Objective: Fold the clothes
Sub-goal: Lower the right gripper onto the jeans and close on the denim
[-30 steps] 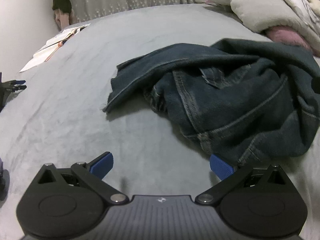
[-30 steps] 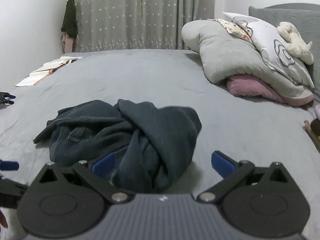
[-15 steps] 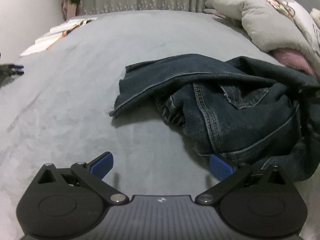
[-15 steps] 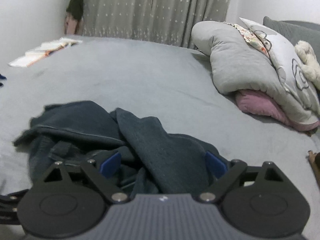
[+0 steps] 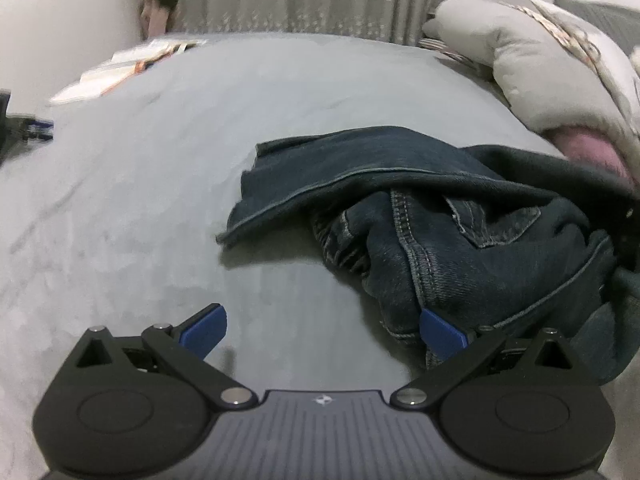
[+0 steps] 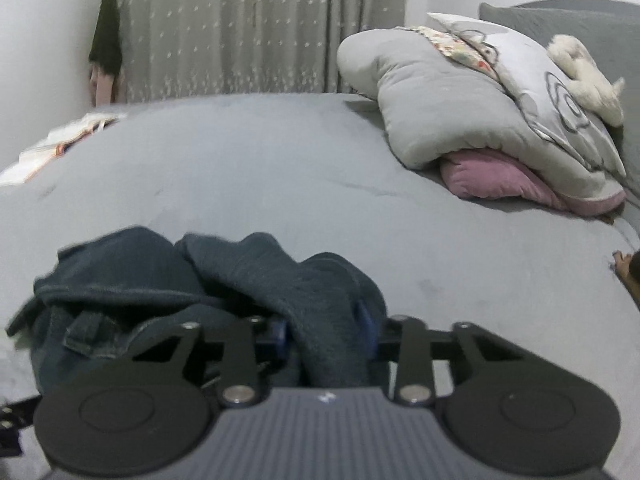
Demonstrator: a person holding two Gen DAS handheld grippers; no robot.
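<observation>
Crumpled dark-blue denim jeans (image 5: 440, 216) are heaped on the grey bedspread (image 5: 160, 200), one leg flopped over the pocket-and-seam section, hem edge exposed toward the left. Judged heavy for clothing, limp but thick at seams; folds should hold shape, unlikely to slip in rubber pads. Best hold points judged to be waistband or hem corners, not the bunched middle. The right gripper (image 6: 326, 332) is closing, a thick ridge of denim is seen between its blue pads. The left gripper (image 5: 320, 328) is spread wide, nothing held; its right pad sits against the near edge of the heap. Further out, a grey rolled duvet over a pink cushion (image 6: 460, 128) is stacked well apart, an open book (image 5: 124, 68) near the grey curtain (image 6: 248, 32).
</observation>
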